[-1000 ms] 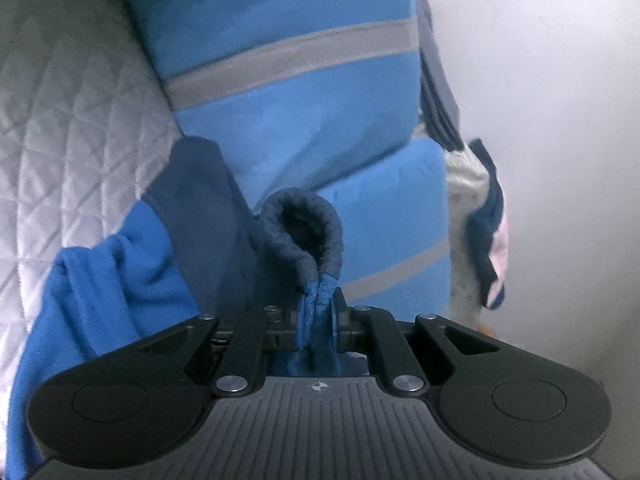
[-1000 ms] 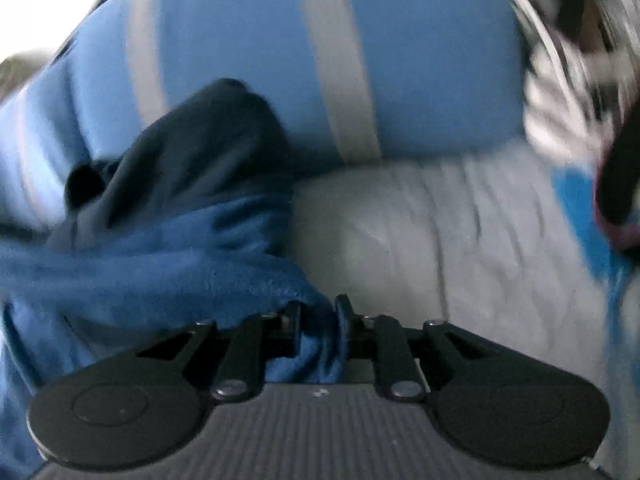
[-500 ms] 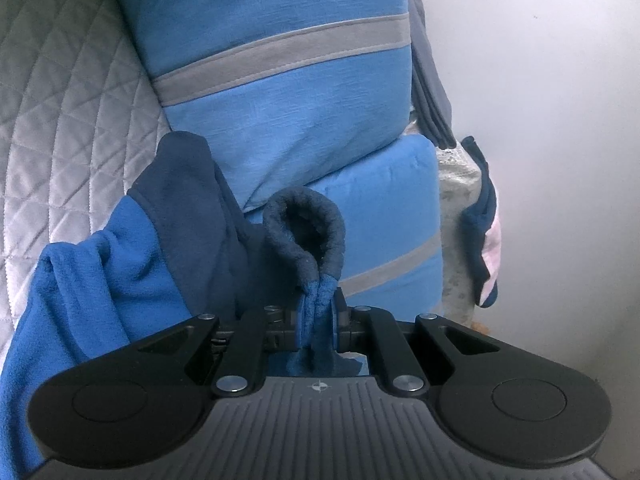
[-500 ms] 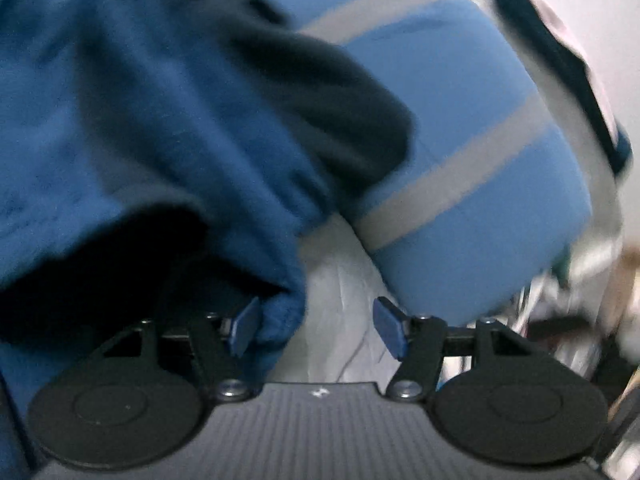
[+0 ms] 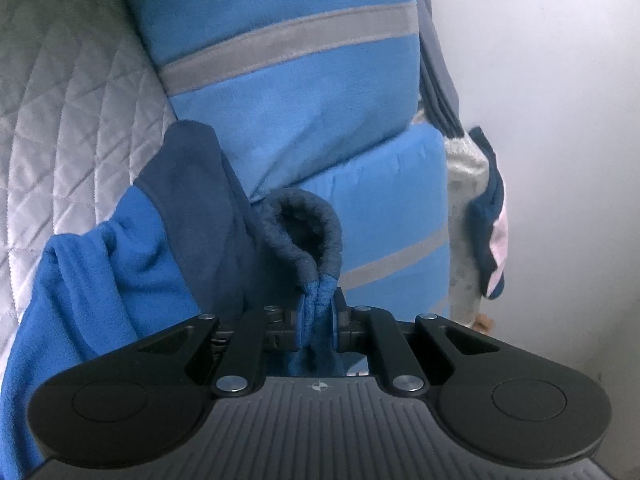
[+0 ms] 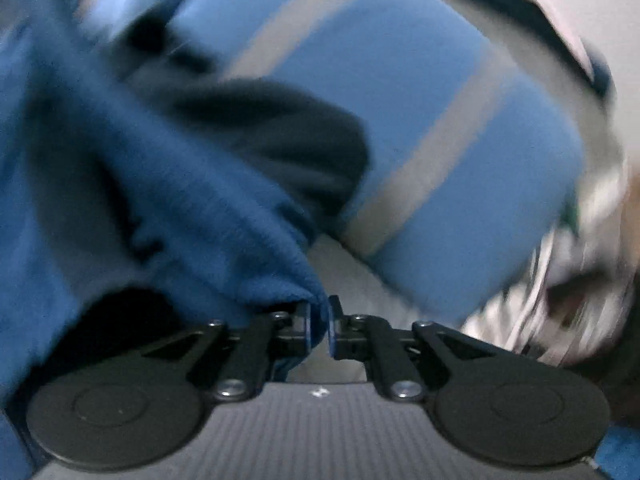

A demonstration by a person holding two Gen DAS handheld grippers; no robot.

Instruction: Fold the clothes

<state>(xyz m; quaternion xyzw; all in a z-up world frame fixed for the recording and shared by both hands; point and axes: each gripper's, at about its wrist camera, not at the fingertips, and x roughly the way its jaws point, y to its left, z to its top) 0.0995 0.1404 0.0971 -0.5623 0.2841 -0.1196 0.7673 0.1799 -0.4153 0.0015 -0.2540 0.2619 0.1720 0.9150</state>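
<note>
The blue fleece garment (image 5: 120,264) hangs bunched between the two grippers, over a quilted grey sofa cover (image 5: 68,112) and in front of the blue cushions with grey stripes (image 5: 288,92). Its dark navy cuff (image 5: 304,232) stands up as a loop just above the left gripper (image 5: 316,326), whose fingers are clamped on the lighter blue fabric below that cuff. The right gripper (image 6: 318,328) has its fingers nearly together on a hem corner of the same fleece (image 6: 168,208); that view is blurred, so how firm the pinch is cannot be told. To do this well, I would draw the two held points apart until the cloth between them hangs taut and flat, keeping them level, before laying it on the sofa. The sleeve's long axis seems to run from the cuff down and to the left; the rest is too crumpled to judge.
</note>
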